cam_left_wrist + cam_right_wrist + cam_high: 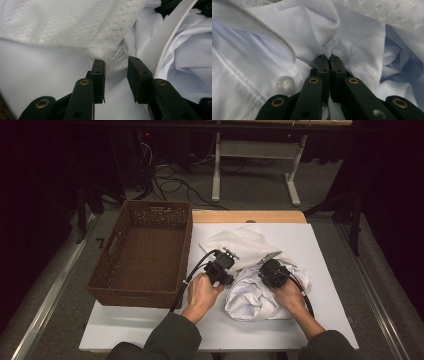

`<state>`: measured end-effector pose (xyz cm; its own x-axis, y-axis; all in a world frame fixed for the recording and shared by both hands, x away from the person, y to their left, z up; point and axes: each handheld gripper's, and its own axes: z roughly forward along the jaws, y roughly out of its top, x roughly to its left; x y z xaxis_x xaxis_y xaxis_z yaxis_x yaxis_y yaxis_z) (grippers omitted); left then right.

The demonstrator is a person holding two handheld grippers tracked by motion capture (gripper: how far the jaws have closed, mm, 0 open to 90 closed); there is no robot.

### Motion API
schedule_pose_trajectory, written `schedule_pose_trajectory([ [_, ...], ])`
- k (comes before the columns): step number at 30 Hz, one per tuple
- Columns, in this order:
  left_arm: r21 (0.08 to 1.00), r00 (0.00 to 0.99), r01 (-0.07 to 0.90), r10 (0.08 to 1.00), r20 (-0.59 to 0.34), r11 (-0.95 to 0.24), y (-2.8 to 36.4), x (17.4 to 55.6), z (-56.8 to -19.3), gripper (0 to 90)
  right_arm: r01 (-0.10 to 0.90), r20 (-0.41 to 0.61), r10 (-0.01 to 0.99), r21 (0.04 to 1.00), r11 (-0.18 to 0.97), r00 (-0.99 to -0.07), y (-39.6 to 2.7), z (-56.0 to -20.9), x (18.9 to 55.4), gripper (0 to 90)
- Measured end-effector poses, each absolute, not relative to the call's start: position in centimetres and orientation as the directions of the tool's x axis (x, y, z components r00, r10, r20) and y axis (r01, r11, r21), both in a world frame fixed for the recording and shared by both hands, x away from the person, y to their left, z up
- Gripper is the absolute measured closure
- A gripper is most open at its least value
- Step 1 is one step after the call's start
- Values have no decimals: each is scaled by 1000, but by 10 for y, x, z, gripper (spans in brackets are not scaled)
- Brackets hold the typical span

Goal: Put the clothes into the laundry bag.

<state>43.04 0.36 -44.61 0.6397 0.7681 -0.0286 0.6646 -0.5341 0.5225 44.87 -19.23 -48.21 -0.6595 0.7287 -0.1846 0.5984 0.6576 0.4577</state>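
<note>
The right gripper [329, 57] has its two black jaws pressed together on a fold of the smooth white shirt [352, 37] — the cloth bunches up just beyond the tips, so it is pinched fast. Beside the jaws, to their left in the right gripper view, a clear round button [285, 85] sits on a stitched edge of the shirt.

The left gripper [116, 63] stands with its jaws parted, a plain gap between them. The edge of a white mesh-patterned cloth [75, 27] hangs down into that gap; it lies against the inner face of one jaw, while the other jaw stands clear of it, so nothing is clamped. Whether the cloth truly touches that first jaw is hard to judge from this angle.

In the high view both grippers sit over the middle of the white table top [320, 245], the left gripper [224, 264] just left of the crumpled shirt [250, 297] and the right gripper [272, 272] on top of it. The mesh cloth [235, 242] spreads out on the far side of the shirt, touching it. The person's left hand [202, 292] and right hand [290, 295] come in from the near edge — sleeves dark.

To the left of the cloths, a brown woven rectangular basket [107, 270] rests partly over the table's left edge.
</note>
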Motion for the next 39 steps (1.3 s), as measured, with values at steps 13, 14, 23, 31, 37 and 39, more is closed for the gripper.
schedule_pose_trajectory([
  [13, 544, 677, 632, 734, -43, -552, 8, 400, -417, 649, 608, -156, 742, 477, 635, -652, -193, -486, 450, 890],
  [14, 539, 683, 630, 730, -41, -559, 8, 396, -420, 653, 612, -149, 746, 480, 628, -649, -193, -486, 449, 890],
  [23, 539, 673, 646, 736, -69, -540, -13, 429, -454, 669, 604, -161, 736, 472, 642, -657, -193, -485, 448, 890],
  [31, 530, 649, 670, 757, -78, -520, -24, 458, -466, 559, 608, -145, 740, 479, 633, -657, -195, -486, 448, 889],
  [37, 542, 684, 639, 726, -76, -545, -13, 445, -446, 545, 600, -124, 733, 493, 630, -668, -199, -486, 446, 890],
  [39, 541, 690, 642, 717, -98, -543, -10, 443, -441, 539, 599, -121, 729, 489, 634, -674, -199, -486, 446, 890],
])
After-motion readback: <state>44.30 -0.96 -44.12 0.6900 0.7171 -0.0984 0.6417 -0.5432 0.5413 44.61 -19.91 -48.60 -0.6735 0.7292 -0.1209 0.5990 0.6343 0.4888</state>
